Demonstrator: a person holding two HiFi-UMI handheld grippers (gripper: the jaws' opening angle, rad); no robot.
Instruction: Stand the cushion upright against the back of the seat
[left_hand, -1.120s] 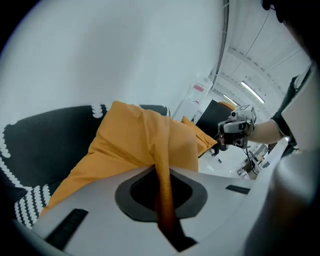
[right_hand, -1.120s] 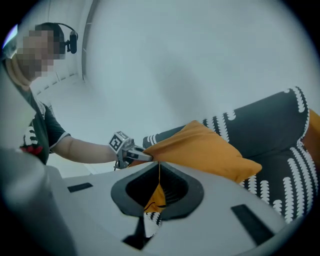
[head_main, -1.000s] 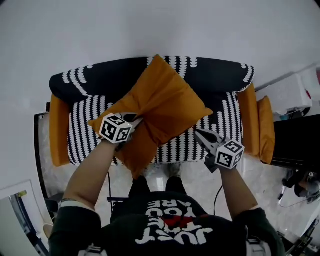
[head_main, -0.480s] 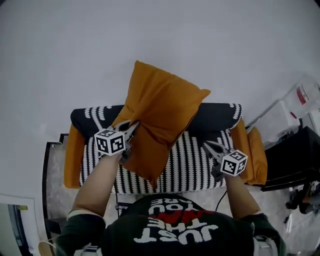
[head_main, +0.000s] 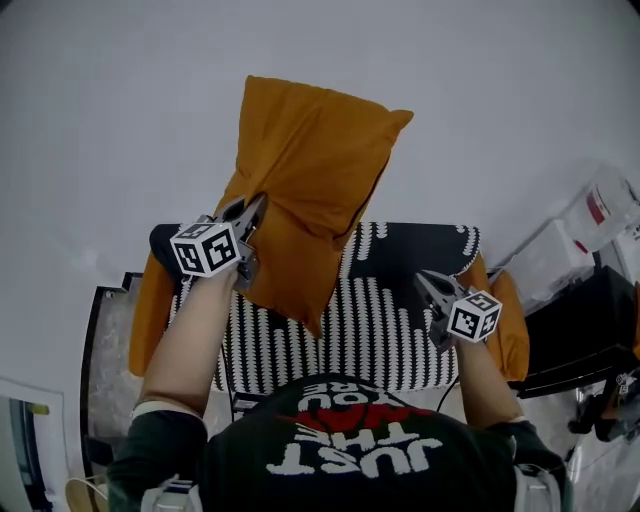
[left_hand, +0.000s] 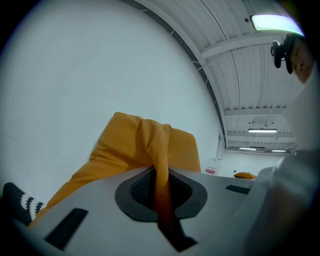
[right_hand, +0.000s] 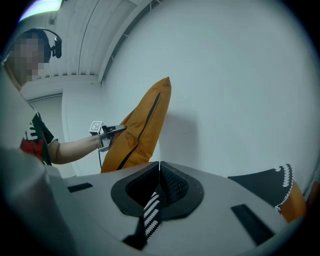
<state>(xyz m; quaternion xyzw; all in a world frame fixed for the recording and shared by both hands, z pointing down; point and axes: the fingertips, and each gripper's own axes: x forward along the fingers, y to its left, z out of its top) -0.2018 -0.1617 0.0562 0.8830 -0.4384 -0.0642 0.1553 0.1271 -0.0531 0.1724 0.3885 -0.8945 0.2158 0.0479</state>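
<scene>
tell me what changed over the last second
The left gripper lifted the orange cushion off the striped seat; it now hangs in front of the wall, mostly above the seat. The right gripper rose a little too, apart from the cushion. Unchanged: the left gripper stays shut on the cushion's edge, and the right holds nothing.

Cushion (head_main: 310, 190): matt orange cloth, softly creased. Seat (head_main: 380, 320): ribbed black-white knit cloth. Wall (head_main: 480, 100): smooth, matt.

I see the orange cushion (head_main: 310, 170) held up, tilted, above the back of the black-and-white striped seat (head_main: 385, 325), one edge pinched in my left tongs (head_main: 255, 205).
</scene>
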